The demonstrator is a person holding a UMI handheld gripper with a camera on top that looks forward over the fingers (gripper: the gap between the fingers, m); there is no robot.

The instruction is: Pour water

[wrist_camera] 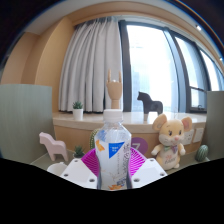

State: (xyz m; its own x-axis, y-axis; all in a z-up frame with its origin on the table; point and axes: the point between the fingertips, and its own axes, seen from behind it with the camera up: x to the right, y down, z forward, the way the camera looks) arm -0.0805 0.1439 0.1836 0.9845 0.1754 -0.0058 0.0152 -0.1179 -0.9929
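Observation:
A clear plastic water bottle (113,150) with a blue-and-white label and a pale cap stands upright between my fingers. My gripper (113,172) is shut on the bottle, with the magenta pads (92,162) pressing on both of its sides. The bottle is held up in front of the window sill; its base is hidden between the fingers. No cup or other vessel shows.
A plush mouse (170,138) sits beyond the fingers to the right. A pink toy horse (55,147) stands to the left. A wooden hand model (115,93), a dark horse figure (150,102) and a potted plant (77,109) stand on the window sill (90,117).

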